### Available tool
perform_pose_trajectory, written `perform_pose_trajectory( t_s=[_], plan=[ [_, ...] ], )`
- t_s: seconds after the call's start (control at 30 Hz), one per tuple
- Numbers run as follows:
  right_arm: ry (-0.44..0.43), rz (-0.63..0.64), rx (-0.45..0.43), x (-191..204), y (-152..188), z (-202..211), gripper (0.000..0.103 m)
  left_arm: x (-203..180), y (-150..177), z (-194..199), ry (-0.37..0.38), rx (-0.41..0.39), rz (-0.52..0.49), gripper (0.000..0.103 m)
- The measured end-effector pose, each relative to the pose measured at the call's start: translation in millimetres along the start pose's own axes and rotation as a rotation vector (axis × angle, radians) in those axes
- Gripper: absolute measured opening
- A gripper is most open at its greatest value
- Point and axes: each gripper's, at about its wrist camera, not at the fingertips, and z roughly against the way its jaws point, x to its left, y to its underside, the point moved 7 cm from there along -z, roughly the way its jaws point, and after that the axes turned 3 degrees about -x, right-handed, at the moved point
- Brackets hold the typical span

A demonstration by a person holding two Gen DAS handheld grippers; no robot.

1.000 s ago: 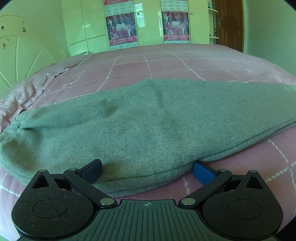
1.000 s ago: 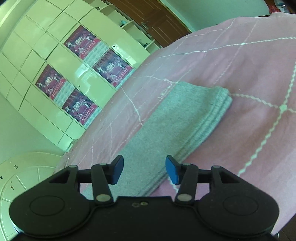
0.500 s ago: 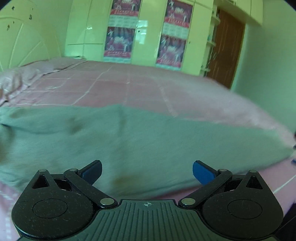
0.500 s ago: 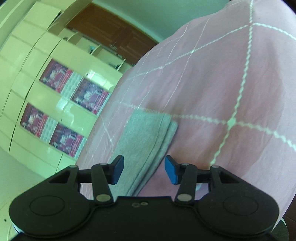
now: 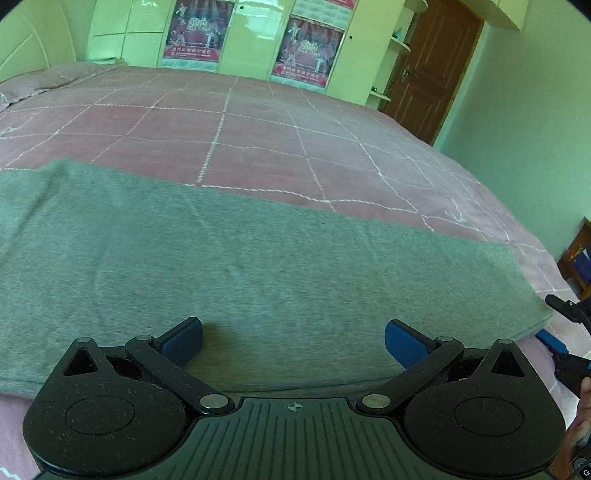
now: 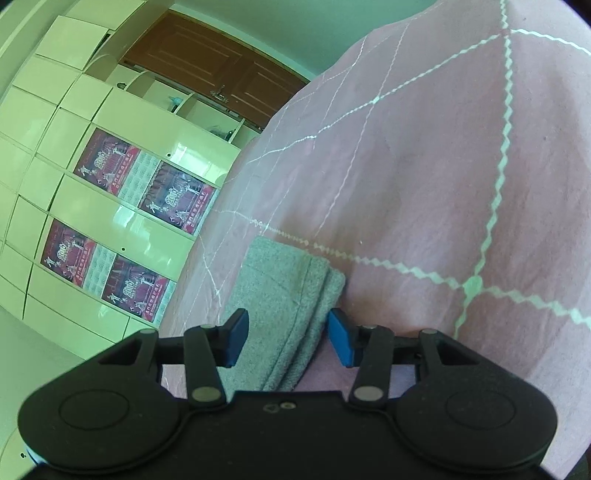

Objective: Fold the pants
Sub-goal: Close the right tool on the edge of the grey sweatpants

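We have the grey pants (image 5: 258, 266) laid flat as a long band across the near side of the pink bed cover (image 5: 258, 129), legs stacked on one another, so the cloth is ready for a fold end to end. Our right gripper (image 6: 286, 338) has come in at the hem end, where the layered edges show, and it lies rolled on its side so that one blue pad sits over the cloth and the other at the edge next to the bed cover; its jaws are closing with the hem between them, though the pads do not seem to press on it yet. We judge this angle is chosen to catch all layers at once. Our left gripper (image 5: 293, 339) hangs over the near edge of the pants further along, jaws wide apart and holding nothing, likely placed to pin or lift the long side when the end is carried over. The wardrobe (image 5: 258, 33) and door (image 5: 432, 66) stand beyond the bed.
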Motion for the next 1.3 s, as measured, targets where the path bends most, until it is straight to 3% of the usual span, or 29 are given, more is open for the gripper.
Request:
perform_pose_trajectory(
  t_s=[0.13,0.4,0.57,0.8,0.87,1.03,1.13,1.3],
  plan=[
    [0.005,0.023,0.009,-2.0,1.3,-2.5,0.032,-17.4,8.7,-1.7,-0.069,0.033,-0.113,0.103],
    [0.0,-0.023,0.004,-7.3,0.2,2.6,0.022,-25.5,15.8,5.9,-0.111,0.025,-0.158,0.103],
    [0.026,-0.031,-0.032,-7.8,-5.6,7.1,0.025,-25.5,17.5,3.8,-0.113,0.022,-0.17,0.103],
    [0.038,-0.021,0.032,-2.2,2.9,-0.6,0.029,-25.9,18.2,2.1,-0.121,0.008,-0.172,0.103],
    [0.069,0.008,0.048,-4.3,5.0,-5.6,0.008,-27.4,18.6,1.0,-0.128,0.006,-0.176,0.103],
    [0.044,0.061,0.035,16.1,3.1,-0.1,0.006,-25.3,14.1,3.9,-0.089,-0.015,-0.162,0.103],
    [-0.019,0.144,0.028,52.6,3.2,6.2,0.006,-3.9,2.6,26.8,-0.018,-0.049,-0.167,0.103],
    [-0.128,0.303,0.071,126.4,38.7,7.5,0.006,102.9,-22.3,97.2,-0.146,-0.209,-0.141,0.103]
  ],
)
